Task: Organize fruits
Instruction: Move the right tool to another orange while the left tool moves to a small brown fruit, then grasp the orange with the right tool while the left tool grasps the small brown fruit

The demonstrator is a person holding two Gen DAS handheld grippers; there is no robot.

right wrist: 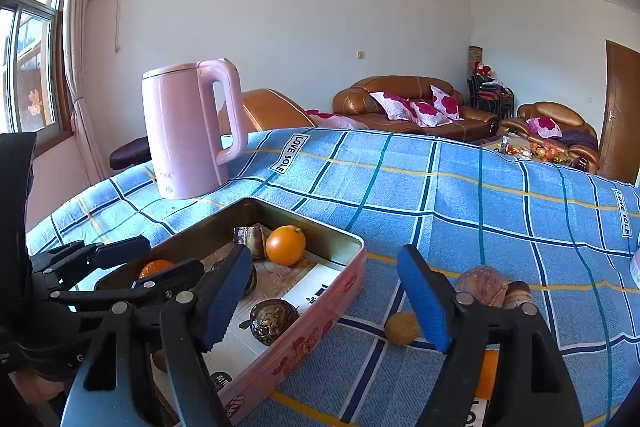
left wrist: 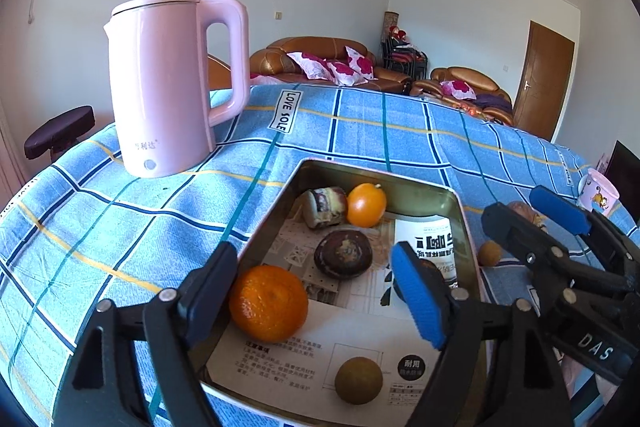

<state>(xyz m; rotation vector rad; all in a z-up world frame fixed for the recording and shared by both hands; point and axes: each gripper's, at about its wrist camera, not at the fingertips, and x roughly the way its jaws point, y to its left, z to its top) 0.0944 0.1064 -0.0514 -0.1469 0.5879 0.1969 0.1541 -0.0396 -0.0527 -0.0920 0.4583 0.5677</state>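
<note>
Nearest, in the left wrist view: left gripper [left wrist: 320, 291] low over the near end of the tin [left wrist: 424, 193], jaws spread wide, nothing pinched. Between them, touching neither pad, a round mandarin [left wrist: 269, 303] down on the paper liner, hard against the tin's left wall. Just nearer and right, a small brownish-green round fruit [left wrist: 358, 380] lying loose on the liner. Past mid-tin, a dark purple-brown round fruit [left wrist: 343, 254], pale end tipped up toward the camera. At the far end, a cut purple-and-white piece [left wrist: 325, 207] on its side, touching an orange fruit [left wrist: 366, 205], stem nub up. Long axis of the tin running near to far, far-left corner toward the pink kettle [left wrist: 168, 83].

Over on the right: right gripper [right wrist: 324, 299] astride the tin's pink right wall, jaws likewise well apart, empty. In the right wrist view, a second dark fruit [right wrist: 274, 320] inside against that wall. Outside on the blue checked cloth [right wrist: 480, 195], a small tan round fruit [right wrist: 402, 327] just beside the right finger [right wrist: 424, 303], reddish-brown pieces [right wrist: 482, 285] a little beyond.

Farther out, open cloth to the right and beyond the tin, clear to the table's far edge; kettle upright at far left, handle to the right.
</note>
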